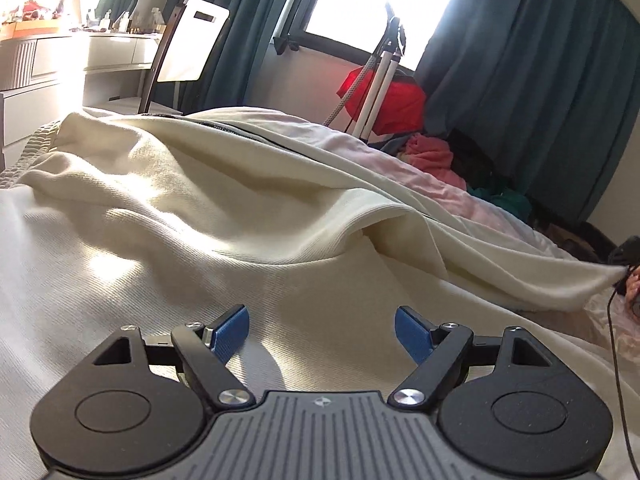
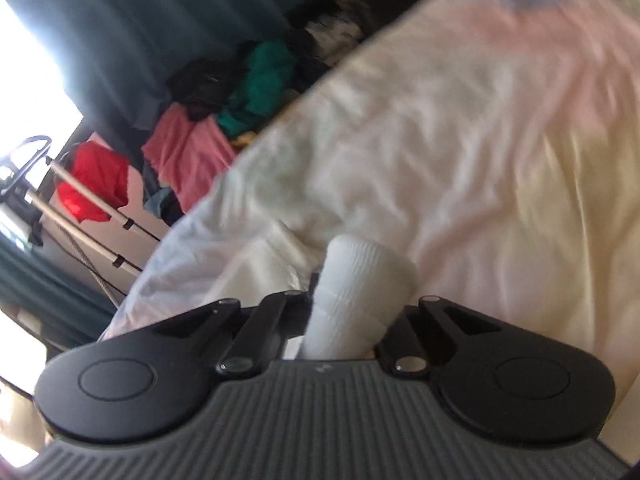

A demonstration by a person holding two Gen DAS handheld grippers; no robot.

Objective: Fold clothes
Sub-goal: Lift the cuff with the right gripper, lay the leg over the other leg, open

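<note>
A cream knitted garment (image 1: 192, 208) lies rumpled across the bed, with a dark trim line along its far edge. My left gripper (image 1: 322, 330) hovers low over its near part, blue pads (image 1: 230, 334) wide apart and empty. At the far right of the left wrist view the right gripper (image 1: 626, 270) pinches a stretched corner of the garment. In the right wrist view, which is blurred, my right gripper (image 2: 352, 300) is shut on a bunched white-cream fold of the garment (image 2: 356, 280) that sticks up between the fingers.
A pale pink-white bedsheet (image 1: 460, 196) lies under the garment. A pile of red, pink, green and black clothes (image 2: 224, 120) sits beyond the bed by teal curtains (image 1: 540, 80). A white tripod stand (image 1: 380, 76), a chair (image 1: 188, 44) and a dresser (image 1: 80, 56) stand behind.
</note>
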